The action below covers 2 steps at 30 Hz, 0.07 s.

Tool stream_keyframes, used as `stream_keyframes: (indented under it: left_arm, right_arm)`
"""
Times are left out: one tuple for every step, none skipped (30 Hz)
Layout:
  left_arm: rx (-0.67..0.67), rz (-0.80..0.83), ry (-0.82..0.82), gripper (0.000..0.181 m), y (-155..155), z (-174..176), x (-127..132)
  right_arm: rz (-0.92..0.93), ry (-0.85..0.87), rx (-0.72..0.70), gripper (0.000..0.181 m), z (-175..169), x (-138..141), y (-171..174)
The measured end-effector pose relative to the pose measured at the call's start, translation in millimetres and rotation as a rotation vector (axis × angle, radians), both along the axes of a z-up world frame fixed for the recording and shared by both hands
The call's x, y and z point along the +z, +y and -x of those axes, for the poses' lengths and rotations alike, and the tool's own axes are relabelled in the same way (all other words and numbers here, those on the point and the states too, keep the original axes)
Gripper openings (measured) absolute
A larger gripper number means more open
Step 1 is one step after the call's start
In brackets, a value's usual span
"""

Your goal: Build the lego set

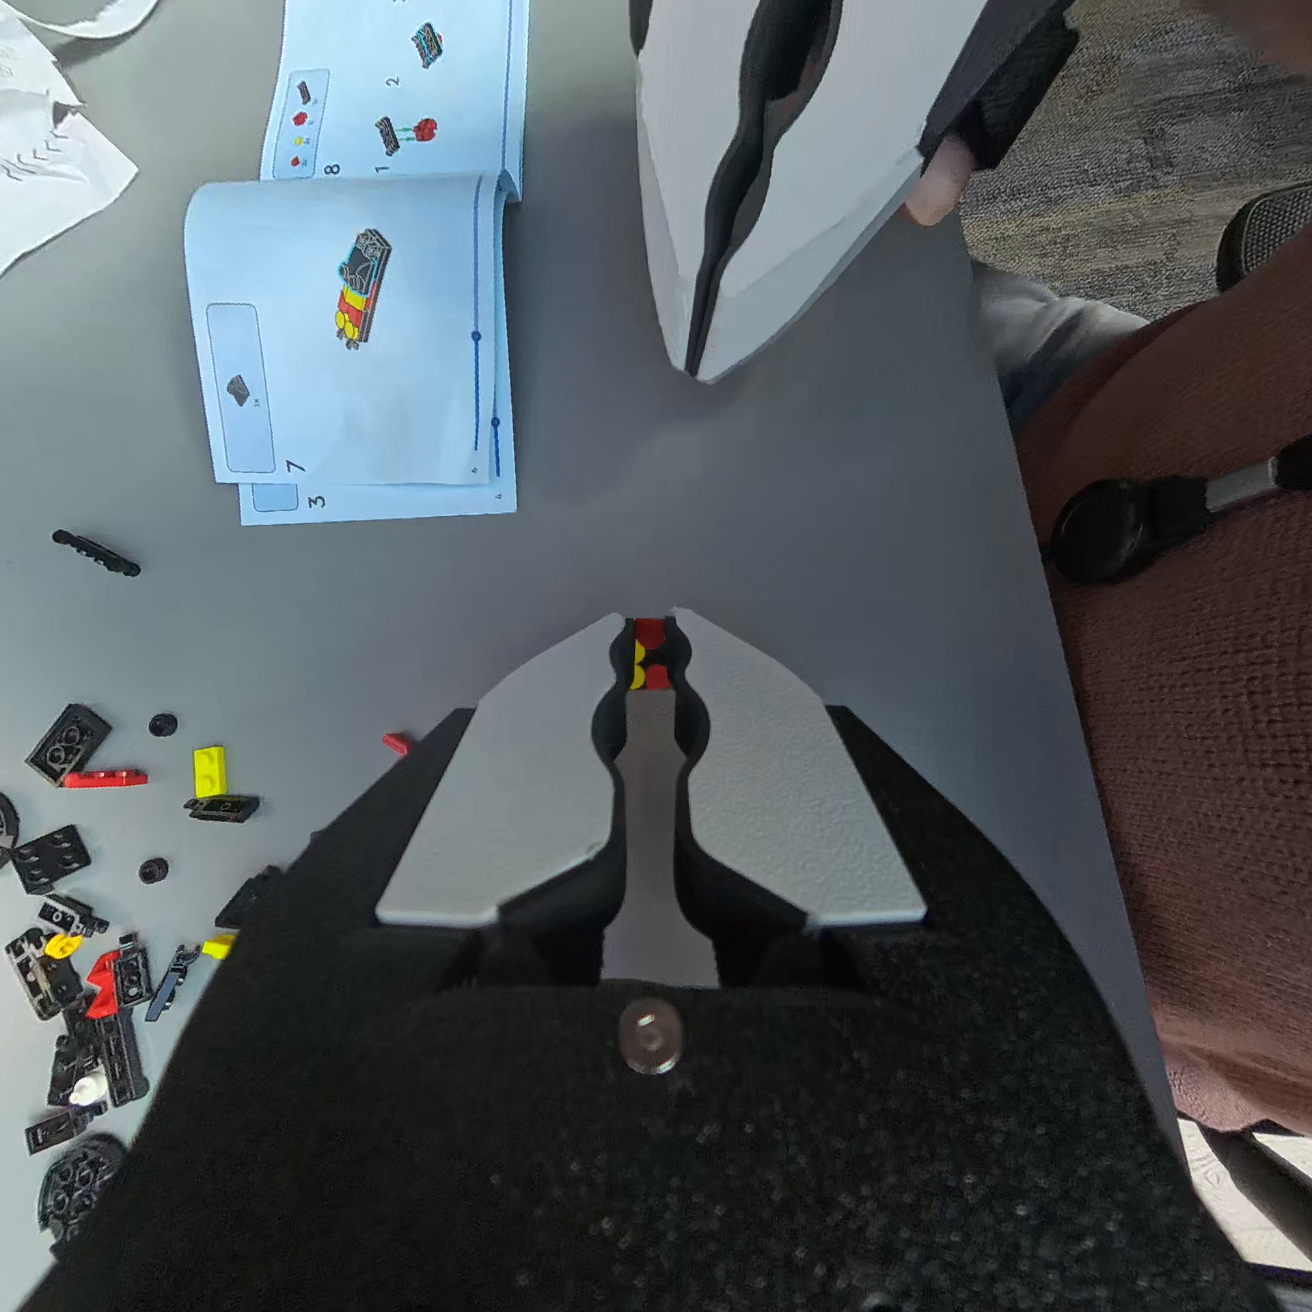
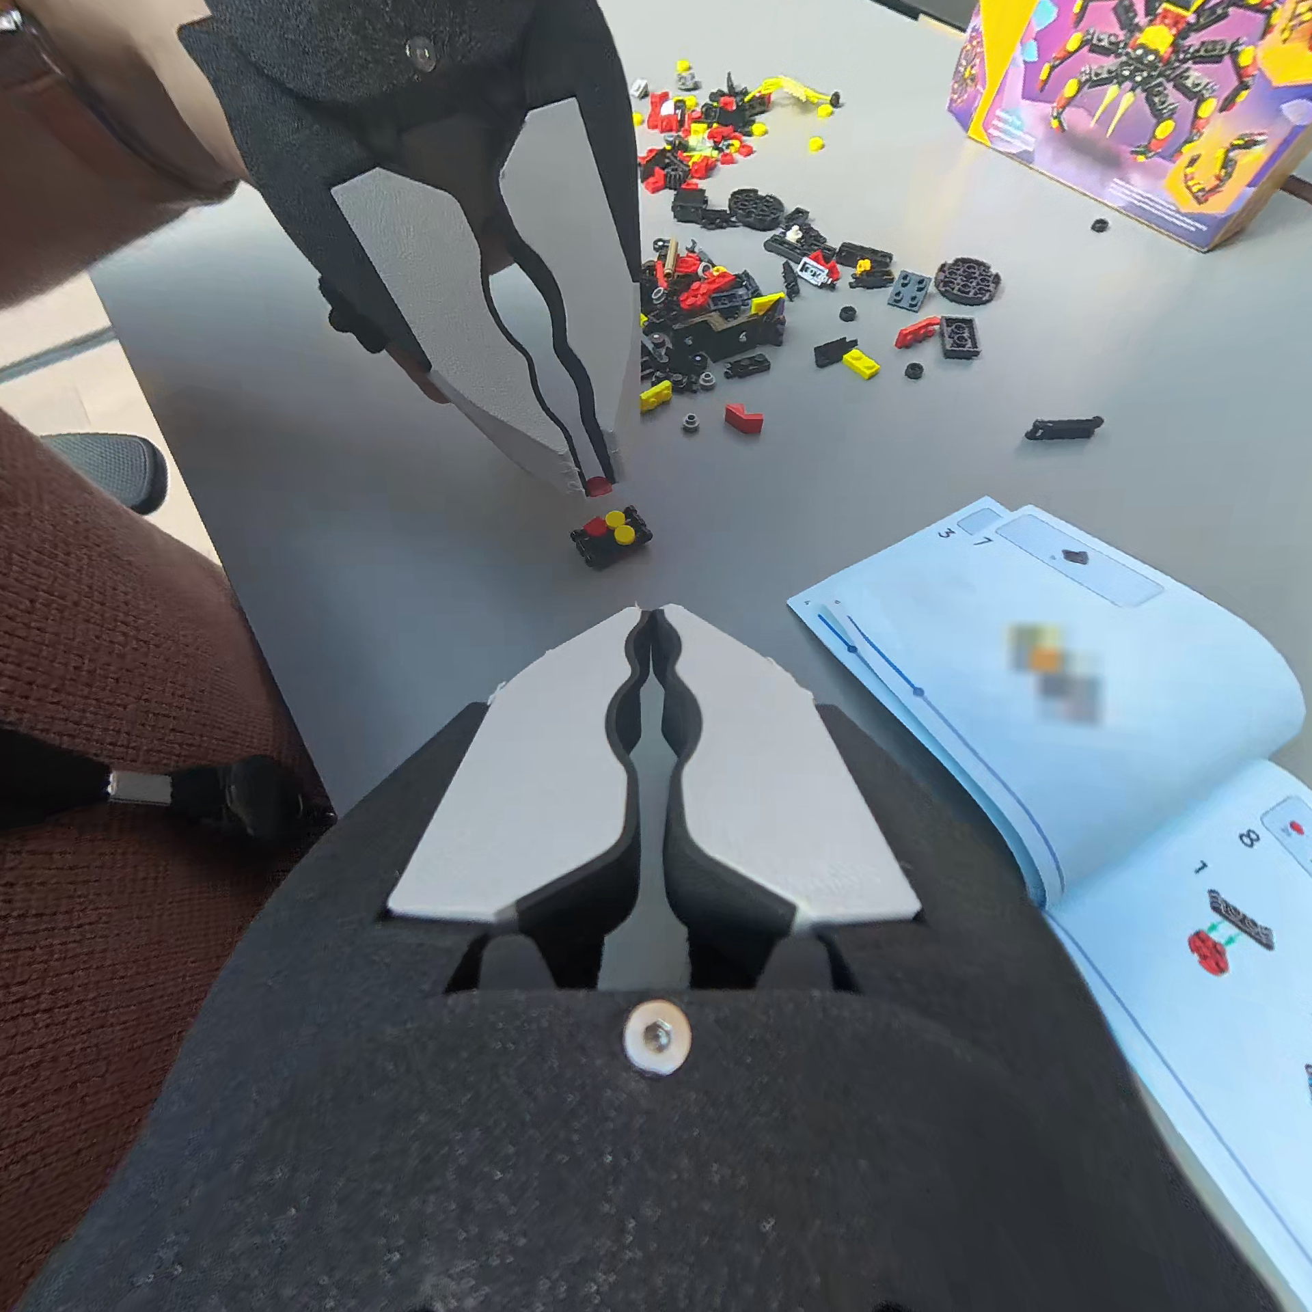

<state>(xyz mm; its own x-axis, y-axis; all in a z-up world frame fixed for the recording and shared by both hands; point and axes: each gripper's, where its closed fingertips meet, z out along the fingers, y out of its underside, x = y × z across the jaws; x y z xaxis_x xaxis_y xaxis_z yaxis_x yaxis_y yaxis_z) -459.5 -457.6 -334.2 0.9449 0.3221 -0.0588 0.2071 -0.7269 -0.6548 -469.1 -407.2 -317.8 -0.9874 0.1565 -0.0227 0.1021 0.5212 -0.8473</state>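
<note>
A small round red stud (image 2: 598,487) is pinched in the left gripper (image 2: 595,477), just above the small black plate assembly (image 2: 611,536) near the grey table (image 2: 426,568)'s near edge. The right gripper (image 2: 649,614) is held shut and empty; bare tabletop lies between it and the assembly.
</note>
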Motion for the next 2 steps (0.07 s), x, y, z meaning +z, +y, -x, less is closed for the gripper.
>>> stream_keyframes:
  left_arm:
    - [-0.003, 0.015, -0.005, 0.008, -2.0, -0.7, -1.3]
    - [-0.004, 0.035, -0.014, 0.008, -3.7, -0.9, -3.8]
  right_arm:
    - [-0.010, 0.004, 0.026, 0.000, -1.3, -2.2, -6.1]
    - [-0.018, -0.002, 0.044, 0.000, -2.3, -4.5, -12.5]
